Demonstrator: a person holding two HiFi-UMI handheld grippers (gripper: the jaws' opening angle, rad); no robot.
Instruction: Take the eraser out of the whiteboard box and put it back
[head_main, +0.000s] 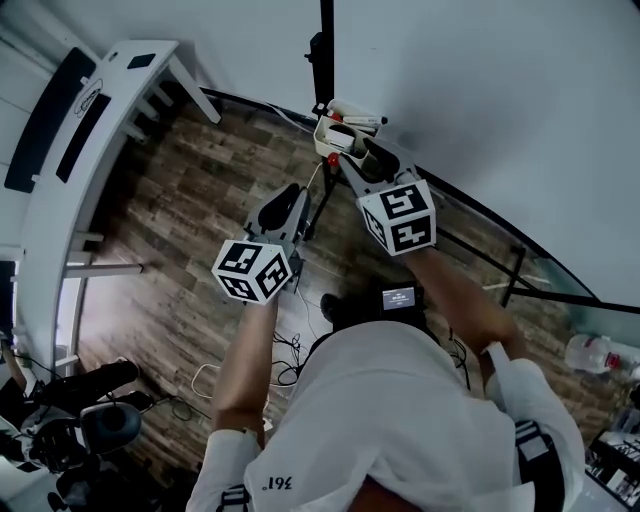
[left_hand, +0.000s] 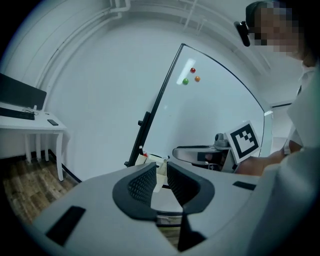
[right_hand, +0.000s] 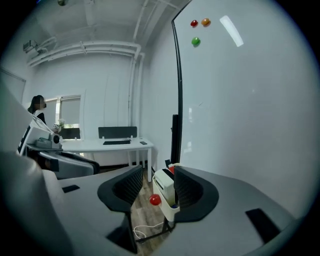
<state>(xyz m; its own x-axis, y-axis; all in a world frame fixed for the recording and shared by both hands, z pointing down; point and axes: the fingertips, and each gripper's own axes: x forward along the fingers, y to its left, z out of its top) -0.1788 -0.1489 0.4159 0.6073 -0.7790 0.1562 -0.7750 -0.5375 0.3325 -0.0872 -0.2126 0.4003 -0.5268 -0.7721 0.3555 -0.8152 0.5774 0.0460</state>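
Eraser (right_hand: 163, 181), 1 white block, sits in whiteboard box (right_hand: 169, 210), seen btwn right tool's (right_hand: 157, 172) wide jaws, not gripped. Left tool (left_hand: 161, 167): narrow gap, empty. 1 red ball (right_hand: 155, 200) by box; 3 magnets (right_hand: 195, 42) on whiteboard (right_hand: 240, 110).

White desk (head_main: 55, 230), wood floor (head_main: 190, 200)

In the head view your right gripper (head_main: 348, 160) is covering the near side of the whiteboard box (head_main: 335, 130), and its contents are showing too small to tell an eraser among them. In the right gripper view one jaw is hiding the box's far edge. In the left gripper view your left gripper (left_hand: 161, 175) is letting only a sliver of it through. The worktop (left_hand: 30, 125) is running off that view's left edge.
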